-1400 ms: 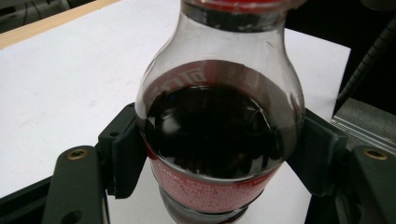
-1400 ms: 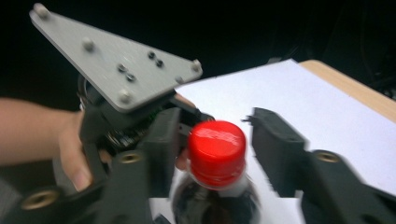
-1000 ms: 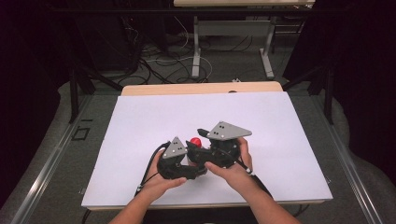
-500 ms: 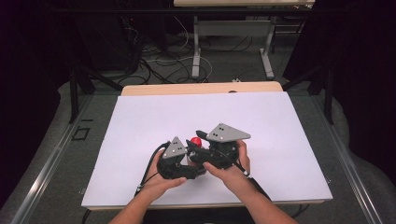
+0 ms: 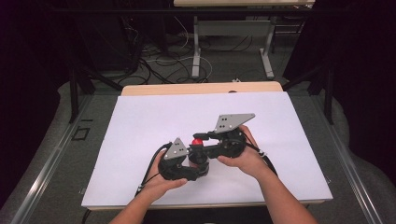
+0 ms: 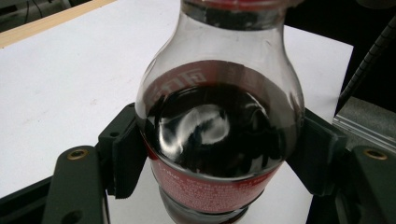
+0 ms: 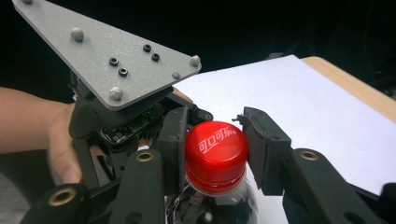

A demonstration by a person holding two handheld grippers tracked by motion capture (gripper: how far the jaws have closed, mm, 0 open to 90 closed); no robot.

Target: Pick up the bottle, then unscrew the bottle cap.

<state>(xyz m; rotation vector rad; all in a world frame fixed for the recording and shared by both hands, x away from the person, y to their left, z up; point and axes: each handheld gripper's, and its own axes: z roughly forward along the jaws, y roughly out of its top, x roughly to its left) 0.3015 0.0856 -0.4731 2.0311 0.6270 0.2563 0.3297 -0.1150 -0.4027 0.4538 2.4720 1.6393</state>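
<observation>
Both claws work on one small bottle (image 5: pixel 198 148) near the centre of the high view, on the white table (image 5: pixel 140 121). Left claw (image 6: pixel 219 154) holds the bottle body: its two pads press the glossy sides at lower centre of the left gripper view, just above the red label (image 6: pixel 205 189). Right claw (image 7: pixel 215 144) sits at the red cap (image 7: pixel 215 154), at lower centre of the right gripper view. Its left pad touches the cap; its right pad appears to touch the cap edge or stand just off it, and contact cannot be confirmed. Whether this claw is clamped cannot be told.

Risks, as judged from this position:

- Cap slip. The cap is small, ribbed and round. If the right pad is not fully seated, a turning motion would likely skid over it.
- Body rotation. The bottle wall is smooth and curved. Under torque at the cap it could spin between the left pads.
- Spill. The dark drink (image 6: pixel 219 135) fills the bottle to its shoulder. The bottle looks tilted; a freed cap could release liquid onto the table.
- Collision. The grey plate (image 7: pixel 102 56) of the other claw lies at upper left of the right gripper view, close by.
</observation>
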